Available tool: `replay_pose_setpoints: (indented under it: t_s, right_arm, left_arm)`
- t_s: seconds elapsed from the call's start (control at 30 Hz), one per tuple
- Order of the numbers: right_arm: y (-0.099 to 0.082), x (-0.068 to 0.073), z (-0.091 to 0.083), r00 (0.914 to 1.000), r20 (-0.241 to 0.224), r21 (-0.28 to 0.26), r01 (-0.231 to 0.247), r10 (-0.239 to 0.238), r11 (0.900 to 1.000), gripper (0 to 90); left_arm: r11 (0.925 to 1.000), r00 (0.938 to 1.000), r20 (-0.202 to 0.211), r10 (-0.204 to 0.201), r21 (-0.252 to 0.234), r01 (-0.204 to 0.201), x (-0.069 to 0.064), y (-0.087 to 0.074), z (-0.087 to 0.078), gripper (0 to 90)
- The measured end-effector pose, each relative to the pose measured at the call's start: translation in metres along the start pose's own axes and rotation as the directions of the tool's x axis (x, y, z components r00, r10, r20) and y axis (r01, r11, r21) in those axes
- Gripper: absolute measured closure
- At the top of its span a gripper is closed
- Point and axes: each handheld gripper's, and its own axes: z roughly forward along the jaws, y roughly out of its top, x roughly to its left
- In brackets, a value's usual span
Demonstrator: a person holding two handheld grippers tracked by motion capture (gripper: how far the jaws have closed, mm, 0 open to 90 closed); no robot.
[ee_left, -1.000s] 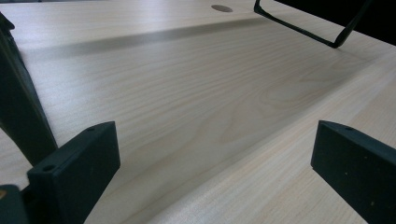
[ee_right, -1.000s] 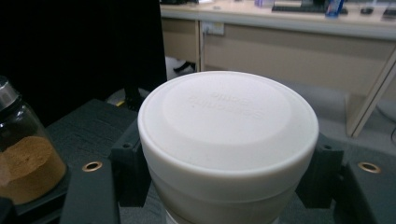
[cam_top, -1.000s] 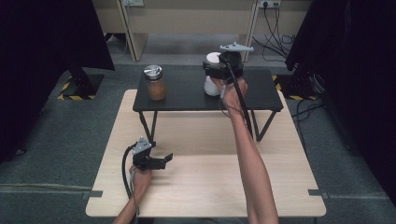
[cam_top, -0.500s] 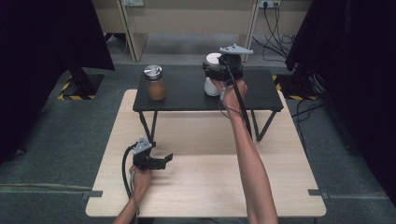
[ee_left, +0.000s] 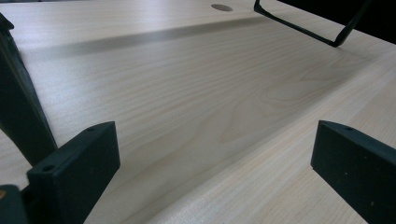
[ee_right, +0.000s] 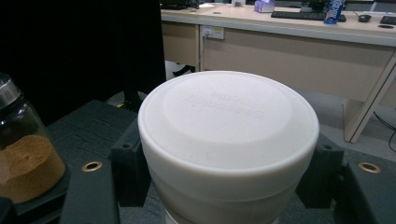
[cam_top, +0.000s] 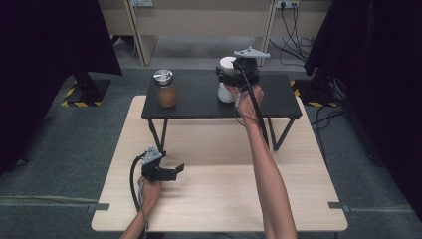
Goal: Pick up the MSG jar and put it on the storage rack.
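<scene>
**Right tool clamped on the white jar, left tool idle and open**

My right tool (cam_top: 230, 79) is closed around the white jar (cam_top: 226, 84), gripping it just under the lid. In the right gripper view the two black jaws press against the jar's sides, one on each flank, and the white lid (ee_right: 229, 114) sits between them with faint raised lettering on its top that I cannot read. The jar stands upright on the black raised tabletop (cam_top: 199, 102), toward its right half and near the far edge.

On the same black surface, well apart to the left of the white jar, stands a glass jar (cam_top: 165, 89) with a metal cap, partly filled with brown powder. In the right gripper view it shows at the left edge (ee_right: 23, 154), upright and untouched.

My left tool (cam_top: 171, 172) is open, with nothing between its jaws. It rests low over the light wooden tabletop (cam_top: 224, 199), at the near left part, well apart from both jars. In the left gripper view the two jaws stand wide apart over bare wood grain (ee_left: 196, 102), and one black leg frame of the raised surface (ee_left: 303, 28) shows farther off at the upper right.

My right forearm (cam_top: 266, 164) stretches across the wooden tabletop up to the raised one.
</scene>
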Motion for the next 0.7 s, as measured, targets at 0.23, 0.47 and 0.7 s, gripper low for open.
replay_pose_setpoints:
  t_s: [0.23,0.47,0.7]
  right_arm:
    - [0.0003,-0.0001,-0.0002,1.0000,-0.001,0.001,0.003,-0.003,1.0000,34.1]
    - [0.0018,-0.0007,-0.0008,0.9998,-0.008,0.008,0.017,-0.017,0.9998,33.6]
    - [0.0074,-0.0030,-0.0023,1.0000,-0.002,0.016,-0.005,0.005,0.9999,0.2]
  left_arm:
    - [1.0000,1.0000,0.000,-0.001,0.000,0.001,0.0001,0.0000,0.0000,0.5]
    - [1.0000,1.0000,0.000,-0.002,0.000,0.002,0.0000,-0.0001,0.0001,0.5]
    - [1.0000,1.0000,-0.001,-0.001,0.000,0.001,-0.0001,0.0001,0.0001,0.5]
